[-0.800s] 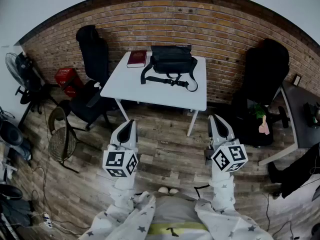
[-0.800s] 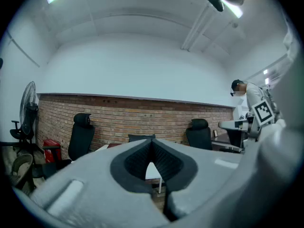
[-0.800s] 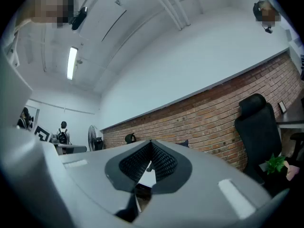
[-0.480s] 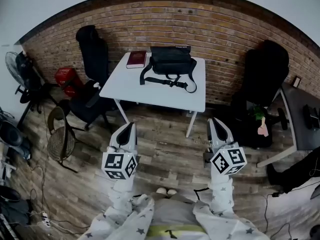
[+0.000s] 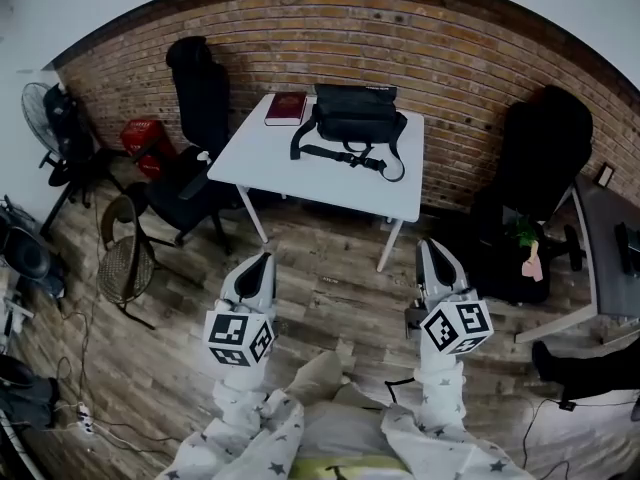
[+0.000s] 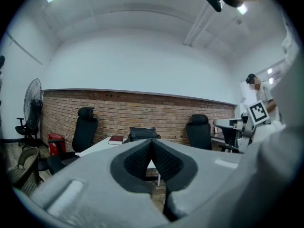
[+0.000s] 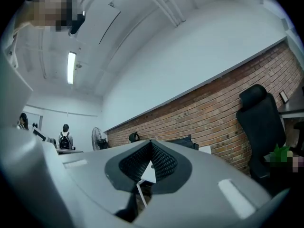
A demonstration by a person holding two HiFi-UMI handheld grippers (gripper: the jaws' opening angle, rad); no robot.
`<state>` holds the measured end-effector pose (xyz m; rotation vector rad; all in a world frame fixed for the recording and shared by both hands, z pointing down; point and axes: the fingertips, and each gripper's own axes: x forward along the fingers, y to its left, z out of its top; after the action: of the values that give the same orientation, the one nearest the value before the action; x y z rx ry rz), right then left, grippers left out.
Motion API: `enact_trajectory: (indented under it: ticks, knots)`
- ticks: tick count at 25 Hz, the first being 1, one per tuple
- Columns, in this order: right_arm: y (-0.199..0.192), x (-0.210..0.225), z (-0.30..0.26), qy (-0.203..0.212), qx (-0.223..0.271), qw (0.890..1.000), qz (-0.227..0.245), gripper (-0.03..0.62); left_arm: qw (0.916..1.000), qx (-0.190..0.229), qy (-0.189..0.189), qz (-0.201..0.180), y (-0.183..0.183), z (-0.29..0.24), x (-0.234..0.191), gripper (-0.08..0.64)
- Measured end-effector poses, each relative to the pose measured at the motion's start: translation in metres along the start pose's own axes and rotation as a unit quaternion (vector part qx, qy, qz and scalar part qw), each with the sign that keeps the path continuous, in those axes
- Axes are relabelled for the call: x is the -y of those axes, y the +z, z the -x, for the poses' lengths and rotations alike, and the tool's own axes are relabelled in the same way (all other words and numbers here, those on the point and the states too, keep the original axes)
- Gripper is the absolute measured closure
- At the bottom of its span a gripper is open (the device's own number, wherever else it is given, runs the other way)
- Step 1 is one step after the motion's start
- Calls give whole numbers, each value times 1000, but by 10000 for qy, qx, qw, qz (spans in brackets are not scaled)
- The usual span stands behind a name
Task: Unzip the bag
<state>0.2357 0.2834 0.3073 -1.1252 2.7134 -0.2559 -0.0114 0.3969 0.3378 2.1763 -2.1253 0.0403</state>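
Note:
A black bag with a loose strap lies on the far part of a white table against the brick wall; it also shows small in the left gripper view, the bag beyond the jaws. My left gripper and right gripper hover over the wooden floor, well short of the table and level. Both are shut with nothing between the jaws. In the gripper views the left gripper and the right gripper have their tips closed together.
A dark red book lies on the table left of the bag. Black office chairs stand at the left and right of the table. A wicker chair, a fan and a red box are at left. A desk stands at right.
The view has shifted a little: the table and bag now sit slightly further right and lower in the head view. Both grippers stay shut and keep about the same place.

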Motion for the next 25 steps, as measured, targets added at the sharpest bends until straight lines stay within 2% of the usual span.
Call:
enact_trajectory:
  ticks: [5, 10, 15, 25]
  knots:
    - [-5, 4, -14, 61, -40, 10000, -15, 595, 9999, 10, 125, -12, 1, -8, -10, 563]
    - [-8, 23, -45, 8, -59, 10000, -46, 595, 9999, -68, 122, 54, -5, -41, -23, 563]
    - [-18, 48, -96, -76, -128, 9999, -54, 595, 9998, -75, 130, 130, -5, -95, -51, 563]
    - [-17, 96, -206, -367, -93, 9993, -19, 595, 9998, -37, -174, 120, 17, -227, -106, 563]
